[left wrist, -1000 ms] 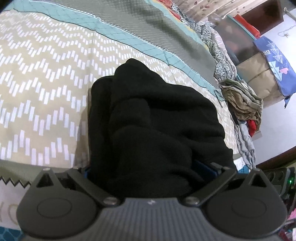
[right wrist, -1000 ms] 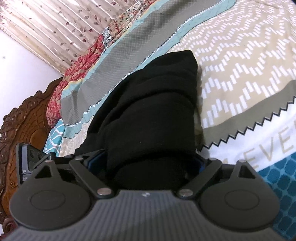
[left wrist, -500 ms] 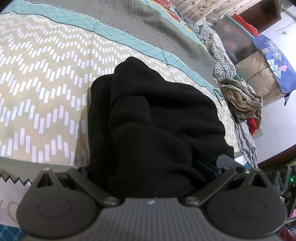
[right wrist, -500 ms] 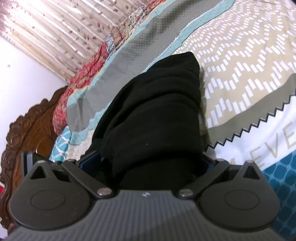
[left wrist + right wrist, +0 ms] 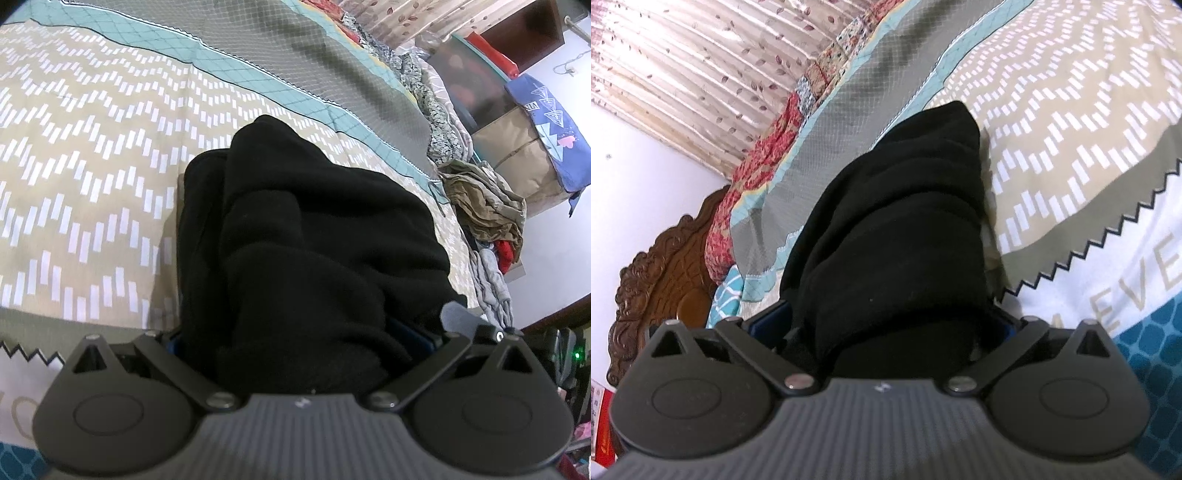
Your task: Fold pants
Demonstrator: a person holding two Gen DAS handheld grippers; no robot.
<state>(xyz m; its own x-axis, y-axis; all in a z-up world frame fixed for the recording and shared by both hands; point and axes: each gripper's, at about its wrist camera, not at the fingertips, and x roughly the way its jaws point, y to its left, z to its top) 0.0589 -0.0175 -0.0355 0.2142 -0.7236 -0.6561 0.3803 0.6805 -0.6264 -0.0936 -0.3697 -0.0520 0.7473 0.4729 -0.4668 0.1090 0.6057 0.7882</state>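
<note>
Soft, even indoor light; strong fisheye warp in both wrist views.
Bedspread (image 5: pixel 92 177) evenly lit, no glare; white wall (image 5: pixel 639 173) bright but not blown out. Black pants (image 5: pixel 314 240) read nearly featureless, folds just visible, and cast a faint soft shadow on the cloth at their edge in both views (image 5: pixel 905 229). Straight pattern bands bow toward the frame edges; dark vignette in the corners. Gripper housings at bottom slightly soft. Far clutter, clothes pile (image 5: pixel 487 210) and curtain (image 5: pixel 683 74), mildly blurred. A small green lamp (image 5: pixel 577 355) glows at right.
</note>
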